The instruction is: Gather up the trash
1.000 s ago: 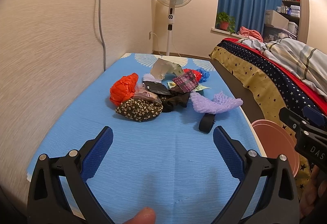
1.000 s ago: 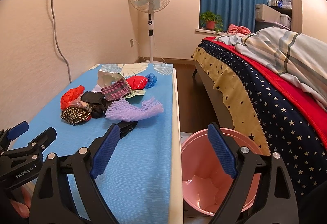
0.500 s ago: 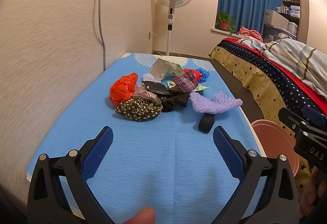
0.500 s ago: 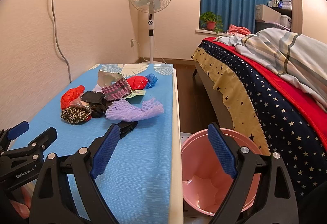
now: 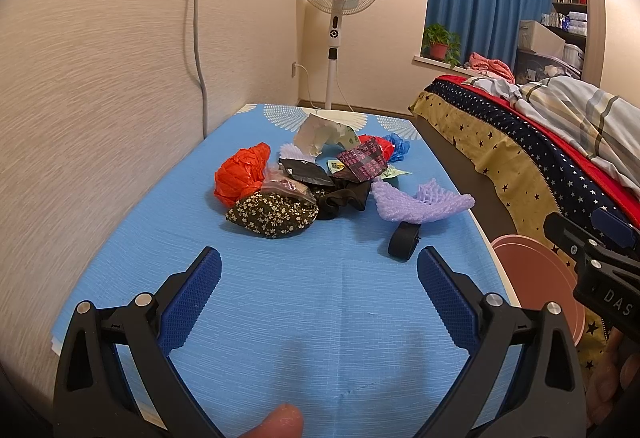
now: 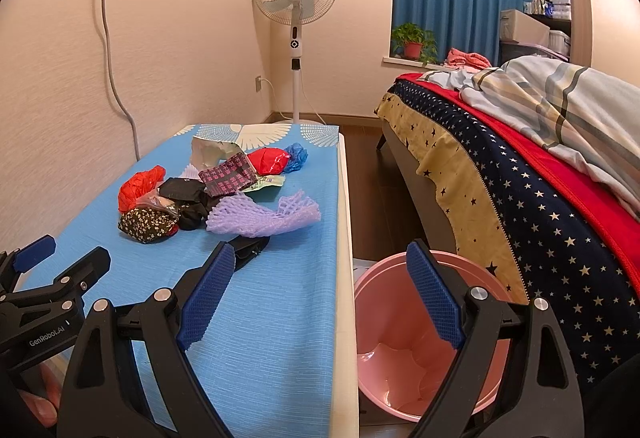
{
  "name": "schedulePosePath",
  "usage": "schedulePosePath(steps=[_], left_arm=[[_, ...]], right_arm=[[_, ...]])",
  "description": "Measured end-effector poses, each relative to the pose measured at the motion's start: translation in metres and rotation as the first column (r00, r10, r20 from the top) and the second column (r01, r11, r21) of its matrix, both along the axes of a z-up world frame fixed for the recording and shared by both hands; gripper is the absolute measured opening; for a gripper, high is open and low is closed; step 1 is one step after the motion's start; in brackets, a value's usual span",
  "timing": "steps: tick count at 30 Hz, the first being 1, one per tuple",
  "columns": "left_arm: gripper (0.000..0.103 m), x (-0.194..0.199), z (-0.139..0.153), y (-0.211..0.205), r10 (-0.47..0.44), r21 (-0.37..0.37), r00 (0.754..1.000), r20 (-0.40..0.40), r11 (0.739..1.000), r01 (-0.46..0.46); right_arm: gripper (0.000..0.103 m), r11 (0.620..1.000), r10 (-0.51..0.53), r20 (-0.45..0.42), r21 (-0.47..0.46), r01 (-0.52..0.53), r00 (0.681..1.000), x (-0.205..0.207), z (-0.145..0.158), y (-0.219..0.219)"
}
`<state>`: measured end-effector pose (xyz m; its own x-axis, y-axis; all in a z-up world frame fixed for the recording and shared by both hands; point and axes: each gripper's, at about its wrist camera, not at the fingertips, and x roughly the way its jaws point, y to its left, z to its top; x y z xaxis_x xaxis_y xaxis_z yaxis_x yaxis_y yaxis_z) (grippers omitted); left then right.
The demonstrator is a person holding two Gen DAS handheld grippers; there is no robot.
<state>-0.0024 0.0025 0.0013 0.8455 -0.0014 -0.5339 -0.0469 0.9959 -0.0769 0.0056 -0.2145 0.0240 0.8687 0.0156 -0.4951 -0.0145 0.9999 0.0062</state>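
1. Left wrist view: left gripper (image 5: 319, 270) jaws wide, empty, above the tabletop's (image 5: 280, 318) near edge.
2. Right gripper (image 6: 320, 266) jaws wide, empty, over the tabletop's right edge and the pink bin (image 6: 400, 390).
3. Trash pile (image 5: 320, 178) mid-tabletop, toward the far edge.
4. Risk: tangled pieces drag together; the purple net (image 6: 260, 216) near the right edge could slide off and miss the bin.

right claw (image 6: 318, 266) agape, empty | pink bin (image 6: 404, 354) below | trash pile (image 6: 216, 194) on table (image 6: 280, 318)

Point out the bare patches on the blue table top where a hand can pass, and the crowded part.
Bare: the near stretch of the blue table top, between the left gripper and the floral pouch; also the strip along the wall beside the orange bag. Crowded: the middle, from the orange bag to the purple foam net and black strap.
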Motion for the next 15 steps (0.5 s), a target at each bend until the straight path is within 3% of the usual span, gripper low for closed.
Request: schedulePosePath(steps=[8,15], left_arm=[[0.095,0.0017,-0.0010,-0.0009,0.003,-0.007,1.000,-0.006,1.000,-0.003],[0.095,0.0056,-0.0003,0.0013,0.022,-0.018,1.000,0.012,1.000,-0.022]], right_arm=[[0.080,1.000,0.005,-0.011,0.013,-0.004,1.000,0.0011,-0.0001,-0.0020],[0.067,0.999,0.012,-0.005,0.046,-0.011,1.000,0.0085,-0.0018,-0.0036]])
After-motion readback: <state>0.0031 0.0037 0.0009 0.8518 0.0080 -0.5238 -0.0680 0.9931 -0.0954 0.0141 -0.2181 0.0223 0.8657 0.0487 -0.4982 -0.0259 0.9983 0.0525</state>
